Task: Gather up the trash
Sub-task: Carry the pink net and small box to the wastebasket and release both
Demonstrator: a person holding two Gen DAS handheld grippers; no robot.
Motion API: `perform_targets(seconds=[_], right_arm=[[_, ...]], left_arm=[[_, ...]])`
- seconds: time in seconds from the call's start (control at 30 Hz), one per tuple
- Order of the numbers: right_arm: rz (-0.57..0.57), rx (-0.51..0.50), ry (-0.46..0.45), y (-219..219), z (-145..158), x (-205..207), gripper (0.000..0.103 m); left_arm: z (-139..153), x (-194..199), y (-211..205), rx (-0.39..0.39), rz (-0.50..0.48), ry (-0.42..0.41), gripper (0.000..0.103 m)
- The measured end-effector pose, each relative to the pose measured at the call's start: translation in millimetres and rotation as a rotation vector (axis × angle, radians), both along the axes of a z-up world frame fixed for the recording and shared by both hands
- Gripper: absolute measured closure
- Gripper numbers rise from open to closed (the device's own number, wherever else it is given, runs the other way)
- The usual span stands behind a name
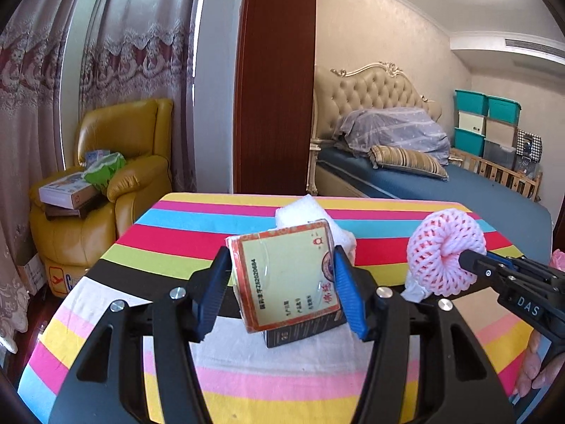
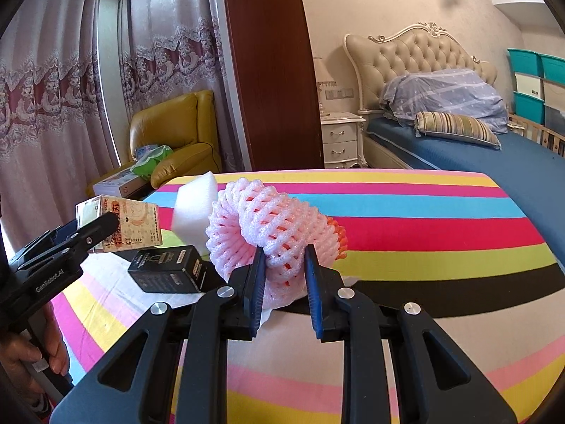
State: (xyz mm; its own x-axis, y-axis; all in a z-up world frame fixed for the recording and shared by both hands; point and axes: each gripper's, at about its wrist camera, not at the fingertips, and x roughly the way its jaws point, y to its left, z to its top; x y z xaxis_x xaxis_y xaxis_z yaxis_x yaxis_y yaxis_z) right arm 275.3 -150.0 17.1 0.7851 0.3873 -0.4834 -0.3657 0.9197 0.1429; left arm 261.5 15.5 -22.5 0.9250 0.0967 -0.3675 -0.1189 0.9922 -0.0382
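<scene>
Left tool (image 1: 282,282) clamps box (image 1: 286,275); table (image 1: 197,226) far side bare.

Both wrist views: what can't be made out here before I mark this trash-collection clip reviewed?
- Black box: in the left wrist view the yellow-labelled box, held in the left gripper, covers most of it.
- White foam block: pink foam net, gripped by the right gripper, hides its right side.
- Any trash bin: in neither view.
- Black box print: too small.
</scene>
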Motion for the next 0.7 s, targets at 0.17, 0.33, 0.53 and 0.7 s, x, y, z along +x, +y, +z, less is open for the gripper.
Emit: perform_targets(seconds=[0.17, 0.33, 0.53, 0.7], right_arm=[[-0.006, 0.008, -0.007, -8, 2, -13, 0.080], [-0.022, 0.021, -0.023, -21, 7, -28, 0.080], [-0.062, 0.033, -0.046, -45, 14, -48, 0.080], [-0.100, 0.043, -0.059, -67, 16, -64, 0.080]], left_arm=[[0, -16, -7, 0.005, -0.030, -0.013, 0.047], [2, -29, -28, 0.021, -0.079, -0.024, 0.047], [7, -37, -61, 0.046, -0.148, -0.038, 0.047], [8, -41, -89, 0.064, -0.212, -0.039, 0.047]])
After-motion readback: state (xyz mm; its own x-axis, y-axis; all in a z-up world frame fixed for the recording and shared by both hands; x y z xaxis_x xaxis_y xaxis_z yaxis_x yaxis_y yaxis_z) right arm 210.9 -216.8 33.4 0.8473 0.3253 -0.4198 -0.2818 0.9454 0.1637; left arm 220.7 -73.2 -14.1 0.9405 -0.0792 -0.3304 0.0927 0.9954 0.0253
